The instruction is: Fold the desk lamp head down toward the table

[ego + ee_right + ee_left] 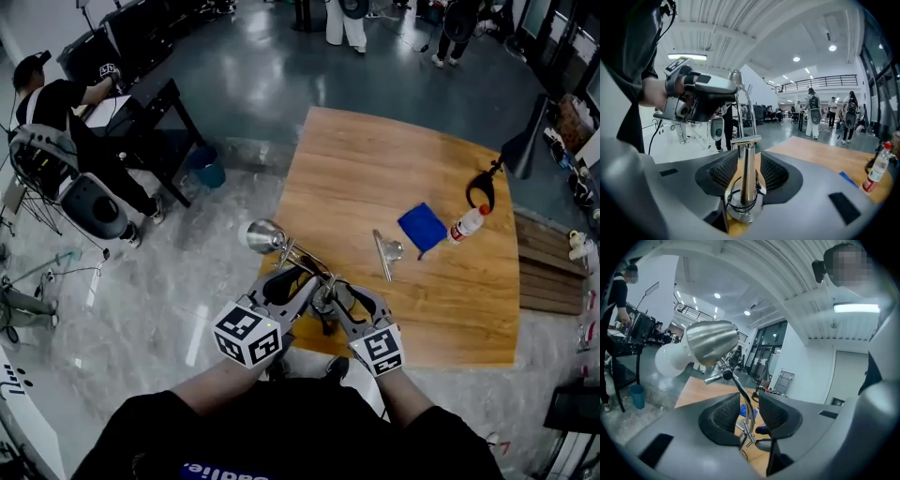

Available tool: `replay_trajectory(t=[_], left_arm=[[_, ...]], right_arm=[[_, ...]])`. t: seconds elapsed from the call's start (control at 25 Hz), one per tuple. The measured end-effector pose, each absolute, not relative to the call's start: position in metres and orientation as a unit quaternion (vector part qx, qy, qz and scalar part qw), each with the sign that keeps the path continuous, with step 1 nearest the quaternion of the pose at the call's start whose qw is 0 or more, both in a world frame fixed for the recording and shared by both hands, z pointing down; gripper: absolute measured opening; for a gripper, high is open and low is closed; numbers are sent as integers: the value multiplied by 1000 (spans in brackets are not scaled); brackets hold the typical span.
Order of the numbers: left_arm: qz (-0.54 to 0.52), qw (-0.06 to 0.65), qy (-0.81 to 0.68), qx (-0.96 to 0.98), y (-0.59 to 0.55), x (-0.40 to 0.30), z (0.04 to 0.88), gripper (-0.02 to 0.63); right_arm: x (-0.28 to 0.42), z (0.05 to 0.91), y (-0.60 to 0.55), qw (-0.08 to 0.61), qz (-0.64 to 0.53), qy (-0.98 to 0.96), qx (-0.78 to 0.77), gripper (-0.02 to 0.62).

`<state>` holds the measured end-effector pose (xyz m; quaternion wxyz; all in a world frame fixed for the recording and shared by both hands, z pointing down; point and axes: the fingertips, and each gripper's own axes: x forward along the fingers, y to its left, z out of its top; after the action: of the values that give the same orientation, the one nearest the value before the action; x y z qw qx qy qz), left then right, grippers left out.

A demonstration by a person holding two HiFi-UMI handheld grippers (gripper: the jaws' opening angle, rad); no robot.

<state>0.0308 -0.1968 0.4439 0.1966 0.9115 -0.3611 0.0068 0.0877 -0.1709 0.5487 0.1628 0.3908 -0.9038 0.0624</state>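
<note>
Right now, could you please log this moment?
left gripper: open round lamp arm; right gripper: open round lamp post; lamp head: raised

Desk lamp at left edge of table, clip, cloth, bottle to right

lit: bright, ceiling strips | glare: floor | gripper views: fisheye, corners blk

Chrome desk lamp upright, base on table near edge
</note>
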Motion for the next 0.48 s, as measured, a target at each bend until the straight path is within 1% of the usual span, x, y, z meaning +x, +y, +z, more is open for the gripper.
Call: replay_trajectory(t=[0.16,0.48], left_arm=[[-3,224,-368,902,-206,35,443,118],[6,232,-384,894,-222,42,445,118]], right_arm=[[76,561,-183,184,49,-907,374,141],[66,571,-193,195,36,-912,358,140]])
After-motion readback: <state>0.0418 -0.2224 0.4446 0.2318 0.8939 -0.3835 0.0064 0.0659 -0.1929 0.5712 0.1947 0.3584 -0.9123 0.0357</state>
